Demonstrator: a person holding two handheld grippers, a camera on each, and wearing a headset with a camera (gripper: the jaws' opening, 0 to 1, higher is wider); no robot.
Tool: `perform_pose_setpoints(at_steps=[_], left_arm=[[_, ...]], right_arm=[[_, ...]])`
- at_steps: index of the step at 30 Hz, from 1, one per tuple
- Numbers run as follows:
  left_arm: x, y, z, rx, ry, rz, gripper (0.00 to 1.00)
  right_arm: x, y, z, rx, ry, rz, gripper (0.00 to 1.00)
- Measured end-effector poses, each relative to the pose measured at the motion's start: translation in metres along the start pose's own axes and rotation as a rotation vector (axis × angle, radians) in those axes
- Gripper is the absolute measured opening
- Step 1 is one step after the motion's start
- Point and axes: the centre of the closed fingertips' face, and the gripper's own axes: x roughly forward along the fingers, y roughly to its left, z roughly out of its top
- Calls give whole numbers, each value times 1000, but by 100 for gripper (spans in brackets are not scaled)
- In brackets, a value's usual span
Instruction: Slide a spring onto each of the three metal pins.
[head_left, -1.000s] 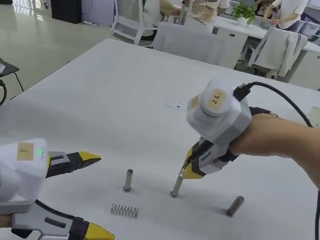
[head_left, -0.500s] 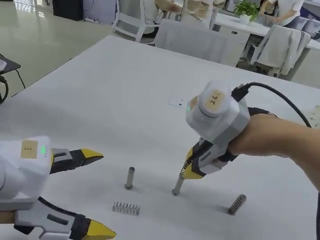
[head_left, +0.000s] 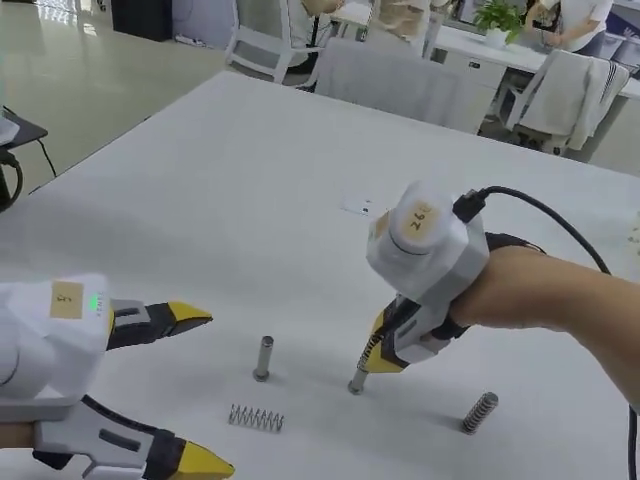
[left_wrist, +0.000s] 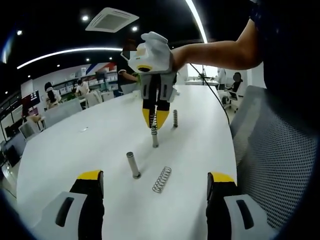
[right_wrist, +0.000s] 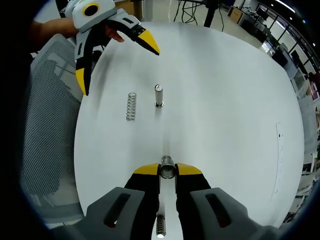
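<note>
My right gripper (head_left: 383, 357) is shut on a spring (right_wrist: 168, 169) and tilts down over the middle pin (head_left: 356, 381), whose lower end shows under the yellow jaws. To its left stands a bare metal pin (head_left: 263, 357) (left_wrist: 133, 164) (right_wrist: 159, 94). A loose spring (head_left: 256, 418) (left_wrist: 161, 179) (right_wrist: 131, 106) lies flat on the white table in front of that pin. Further right, a pin wrapped in a spring (head_left: 480, 411) (left_wrist: 175, 118) leans slightly. My left gripper (head_left: 198, 390) (left_wrist: 155, 176) hangs open near the table's front left, short of the loose spring, holding nothing.
The white table (head_left: 250, 200) stretches far back, with a small white card (head_left: 356, 207) near its middle. Grey chairs (head_left: 400, 85) and people stand beyond the far edge. A mesh chair (left_wrist: 275, 150) is beside the near edge.
My right gripper has moved down along the middle pin with the spring, so less of the pin shows below the jaws. The left gripper stays open in about the same place.
</note>
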Motion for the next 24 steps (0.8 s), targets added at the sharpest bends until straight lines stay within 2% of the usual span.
perform_pose_setpoints(at_steps=[24], left_arm=[[1,-1,-1,-11,5,-8,79]], right_arm=[[27,5,-8,3,30,15,9]])
